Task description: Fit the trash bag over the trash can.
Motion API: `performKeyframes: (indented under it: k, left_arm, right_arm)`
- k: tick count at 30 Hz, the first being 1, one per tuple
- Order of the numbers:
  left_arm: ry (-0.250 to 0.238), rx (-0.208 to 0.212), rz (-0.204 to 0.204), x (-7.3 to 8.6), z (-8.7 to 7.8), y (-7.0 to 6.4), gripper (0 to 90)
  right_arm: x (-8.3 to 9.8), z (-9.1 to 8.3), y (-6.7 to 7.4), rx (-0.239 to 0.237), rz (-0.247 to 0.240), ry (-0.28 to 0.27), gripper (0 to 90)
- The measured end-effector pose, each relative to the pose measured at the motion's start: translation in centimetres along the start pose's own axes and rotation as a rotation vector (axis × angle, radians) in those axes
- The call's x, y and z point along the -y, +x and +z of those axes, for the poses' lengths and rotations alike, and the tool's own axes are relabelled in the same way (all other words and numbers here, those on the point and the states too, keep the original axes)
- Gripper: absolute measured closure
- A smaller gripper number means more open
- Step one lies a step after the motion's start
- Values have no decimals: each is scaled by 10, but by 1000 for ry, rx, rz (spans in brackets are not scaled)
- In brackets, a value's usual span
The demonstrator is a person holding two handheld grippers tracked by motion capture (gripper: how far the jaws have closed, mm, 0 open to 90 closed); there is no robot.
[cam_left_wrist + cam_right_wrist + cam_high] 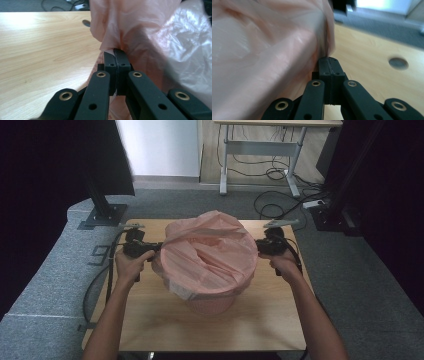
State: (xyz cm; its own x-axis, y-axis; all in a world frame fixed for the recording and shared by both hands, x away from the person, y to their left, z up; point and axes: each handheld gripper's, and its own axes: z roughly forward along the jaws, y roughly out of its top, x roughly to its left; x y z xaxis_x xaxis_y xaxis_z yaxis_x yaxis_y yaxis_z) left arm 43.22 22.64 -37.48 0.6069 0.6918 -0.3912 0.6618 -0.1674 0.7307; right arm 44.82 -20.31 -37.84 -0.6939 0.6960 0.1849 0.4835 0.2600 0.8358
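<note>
Black jaws of our left gripper (pixel 115 53) are pressing flat together on a pinch of the pink plastic bag (pixel 210 255), and our right gripper (pixel 329 60) is pinching the film the same way at the opposite side. We are judging the bag as very light, thin, soft and slippery, likely to tear if pulled hard, so the edge is the best place to hold. It is draping over the small bin (pixel 210 304) standing mid-way on the wooden table (pixel 150 325). We are holding both forearms stretched forward, hands level at either side of the bag, grippers pointing inward toward each other.
</note>
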Motion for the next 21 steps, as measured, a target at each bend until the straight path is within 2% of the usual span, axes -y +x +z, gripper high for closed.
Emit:
performKeyframes:
  k: [1, 2, 3, 5, 6, 7, 9, 10, 11, 12, 13, 14, 15, 16, 17, 18, 19, 21]
  left_arm:
    - [15, 0, 2, 1, 5, 0, 898]
    - [10, 11, 5, 1, 8, 1, 898]
    - [-7, 13, 5, 2, 10, 1, 898]
    - [-14, 56, -16, 3, 10, 3, 897]
    - [-21, 61, -14, 3, 8, 3, 897]
    - [-25, 59, -16, 3, 6, 4, 897]
    - [-56, 61, -27, 3, 0, 8, 896]
    - [-56, 61, -27, 3, 0, 8, 896]
    - [-95, 66, -37, 2, -8, 11, 895]
    - [-95, 66, -37, 2, -8, 11, 895]
    - [-126, 55, -33, 2, -15, 11, 892]
    - [-126, 55, -33, 2, -15, 11, 890]
    - [-146, 60, -29, 2, -20, 10, 888]
    - [-146, 60, -29, 2, -20, 10, 887]
    - [-146, 51, -18, 1, -24, 8, 886]
    - [-146, 51, -18, 1, -24, 8, 886]
    - [-151, 50, -15, 1, -25, 6, 886]
    - [-155, 45, -11, 0, -28, 4, 886]
  right_arm:
    - [6, 15, 4, 76, -96, 141, 896]
    - [12, 24, 4, 75, -111, 194, 896]
    - [16, 28, 1, 29, -49, 157, 896]
    - [27, 35, -5, 6, 2, 119, 896]
    - [31, 36, -9, -11, 35, 97, 896]
    - [33, 35, -11, 24, 8, 102, 894]
    - [31, 28, -14, 36, 13, 74, 868]
    - [31, 28, -14, 36, 13, 74, 868]
    - [24, 7, -19, 62, 18, -4, 799]
    - [24, 7, -19, 62, 18, -4, 799]
    - [18, -8, -20, 75, 6, -48, 688]
    - [18, -8, -20, 75, 6, -48, 688]
    - [11, -24, -18, 91, -5, -96, 652]
    - [11, -24, -18, 91, -5, -96, 652]
    - [4, -40, -15, 74, -17, -156, 591]
    - [2, -45, -14, 64, -23, -173, 591]
    - [-2, -52, -11, 42, -36, -194, 549]
    - [-7, -58, -6, 19, -55, -204, 502]
